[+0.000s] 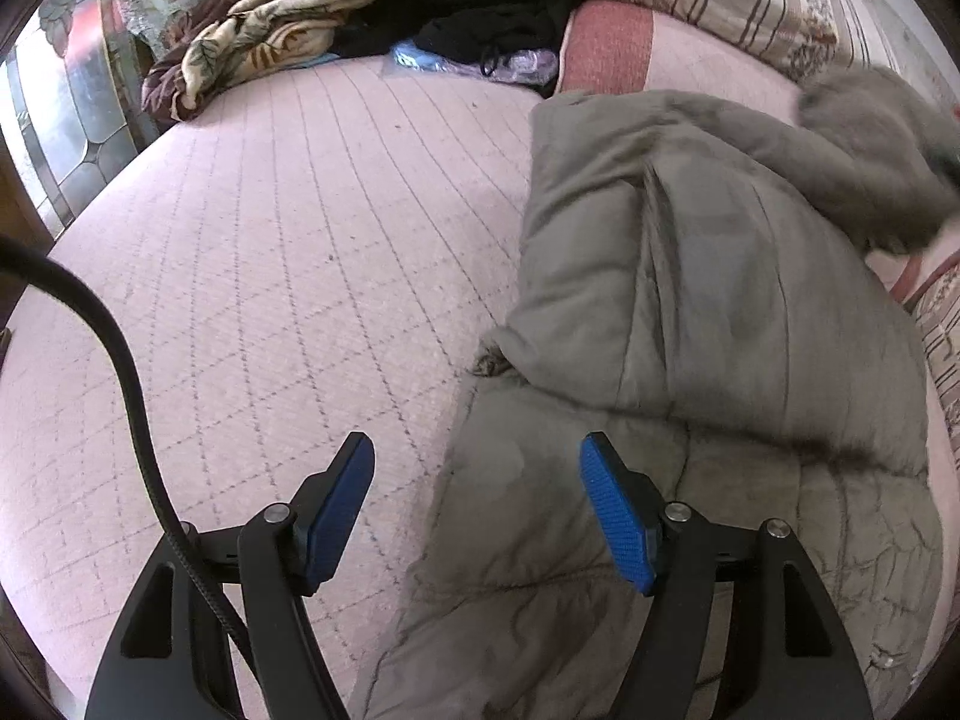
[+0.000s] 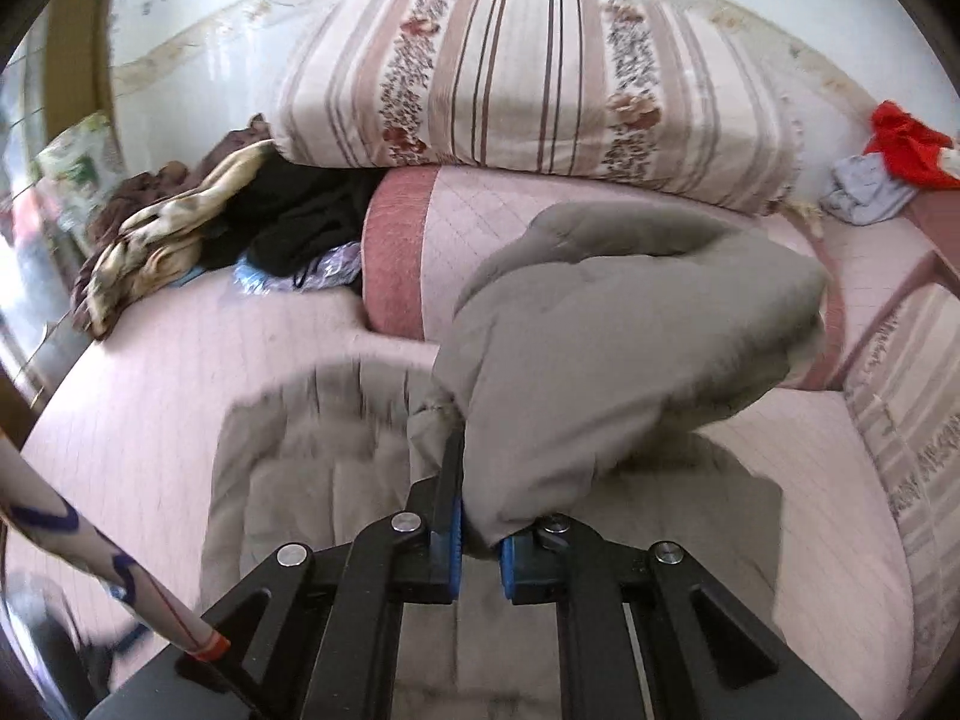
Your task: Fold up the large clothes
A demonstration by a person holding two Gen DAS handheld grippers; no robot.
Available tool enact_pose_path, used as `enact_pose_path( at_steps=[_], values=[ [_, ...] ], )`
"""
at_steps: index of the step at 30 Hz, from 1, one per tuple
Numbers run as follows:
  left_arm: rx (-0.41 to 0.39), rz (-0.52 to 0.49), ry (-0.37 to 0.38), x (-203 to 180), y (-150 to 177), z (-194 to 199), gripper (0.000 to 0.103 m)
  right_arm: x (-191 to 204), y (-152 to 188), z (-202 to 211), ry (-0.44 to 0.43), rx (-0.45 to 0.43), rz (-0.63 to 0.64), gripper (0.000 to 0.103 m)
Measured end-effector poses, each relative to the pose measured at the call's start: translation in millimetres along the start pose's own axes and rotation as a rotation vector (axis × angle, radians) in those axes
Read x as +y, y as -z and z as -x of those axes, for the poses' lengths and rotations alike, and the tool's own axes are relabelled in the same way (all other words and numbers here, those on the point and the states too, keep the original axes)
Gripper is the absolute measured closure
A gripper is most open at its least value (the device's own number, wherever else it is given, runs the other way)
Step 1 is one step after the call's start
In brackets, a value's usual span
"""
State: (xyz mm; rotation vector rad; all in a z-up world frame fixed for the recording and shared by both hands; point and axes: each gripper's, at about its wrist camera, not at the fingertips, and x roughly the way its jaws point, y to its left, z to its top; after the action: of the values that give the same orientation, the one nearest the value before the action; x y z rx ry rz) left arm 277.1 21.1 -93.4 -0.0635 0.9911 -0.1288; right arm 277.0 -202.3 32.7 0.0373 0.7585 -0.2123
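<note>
A large grey padded coat [image 1: 690,300] lies partly folded on the pink quilted bed [image 1: 270,240], to the right of centre. My left gripper [image 1: 477,444] hangs open just above the coat's near left edge, and its blue pads [image 1: 618,516] touch nothing. In the right wrist view my right gripper [image 2: 480,516] is shut on a fold of the coat [image 2: 600,330] and holds it up off the bed, while the rest of the coat [image 2: 312,450] lies flat below. The lifted part shows as a blurred grey mass [image 1: 870,150] in the left wrist view.
A striped floral quilt [image 2: 540,78] is rolled along the wall at the back. A beige patterned blanket [image 2: 150,240] and black clothes [image 2: 300,222] are piled at the back left. Red cloth [image 2: 906,144] lies at the back right. A black cable [image 1: 120,360] hangs at my left.
</note>
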Motion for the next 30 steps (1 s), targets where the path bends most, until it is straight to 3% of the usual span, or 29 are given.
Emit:
enact_pose_path(
  at_steps=[3, 8, 14, 18, 20, 22, 28, 29, 30],
  values=[
    [-0.019, 0.025, 0.014, 6.8, 0.0, 7.9, 0.033, 3.1, 32.9, 13.0, -0.008, 0.021, -0.006, 0.094],
    [-0.046, 0.040, 0.030, 9.9, 0.3, 16.5, 0.033, 20.1, 70.9, -29.2, -0.001, 0.138, -0.004, 0.094],
    [-0.065, 0.045, 0.022, 13.8, -1.0, 21.1, 0.033, 29.3, 79.2, -80.8, -0.003, 0.213, -0.025, 0.093],
    [-0.052, 0.062, 0.016, 19.7, -3.9, 16.6, 0.033, 19.5, 73.6, -73.8, -0.024, 0.209, -0.082, 0.087],
    [-0.041, 0.082, 0.017, 25.3, -6.3, 13.4, 0.033, 16.2, 73.5, -57.7, -0.034, 0.191, -0.060, 0.077],
    [-0.037, 0.099, 0.012, 30.8, -8.4, 12.2, 0.033, 14.7, 77.1, -42.4, -0.050, 0.192, -0.041, 0.045],
    [-0.031, 0.122, 0.004, 39.3, -7.6, 13.2, 0.033, 9.8, 92.2, 7.2, -0.045, 0.140, 0.029, 0.040],
    [-0.032, 0.122, 0.002, 39.6, -6.9, 13.7, 0.033, 6.8, 90.5, 14.0, -0.022, 0.116, 0.040, 0.037],
    [-0.032, 0.121, 0.001, 40.0, -6.3, 14.0, 0.033, 3.5, 86.4, 19.3, 0.007, 0.091, 0.051, 0.028]
  ],
)
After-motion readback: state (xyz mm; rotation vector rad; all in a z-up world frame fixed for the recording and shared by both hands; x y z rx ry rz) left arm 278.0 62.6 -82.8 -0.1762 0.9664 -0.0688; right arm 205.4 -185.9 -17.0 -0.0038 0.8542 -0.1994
